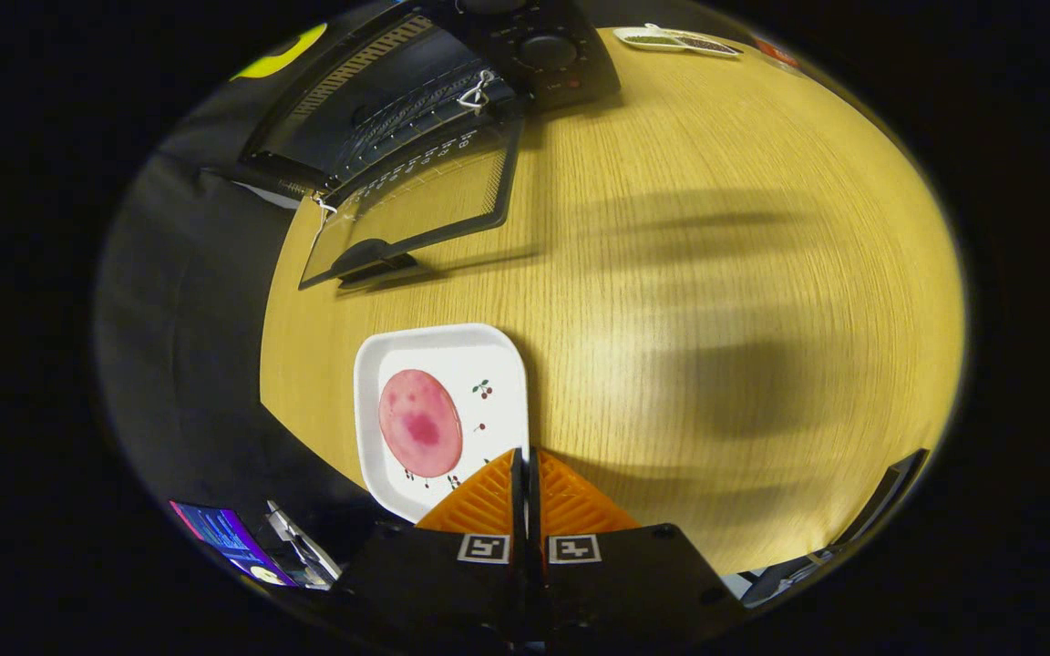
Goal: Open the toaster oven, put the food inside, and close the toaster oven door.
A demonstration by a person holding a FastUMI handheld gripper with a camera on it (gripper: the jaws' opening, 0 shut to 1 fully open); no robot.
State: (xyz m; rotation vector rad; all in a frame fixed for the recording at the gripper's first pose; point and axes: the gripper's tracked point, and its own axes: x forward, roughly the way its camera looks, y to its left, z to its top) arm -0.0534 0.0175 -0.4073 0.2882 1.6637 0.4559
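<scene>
A black toaster oven [452, 82] stands at the far side of the wooden table, with its glass door [420, 205] folded down flat and the wire rack [416, 109] showing inside. A round pink slice of food [419, 423] lies on a white square plate [498, 364] just ahead and to the left of my fingers. My gripper [525, 460] is shut with its orange fingers [484, 501] pressed together and nothing between them. Its tips hover over the plate's near right corner.
The oven's control panel with a round knob [548, 50] sits to the right of the door opening. A small white dish [675, 40] lies at the far table edge. The table's left edge [272, 364] runs close to the plate.
</scene>
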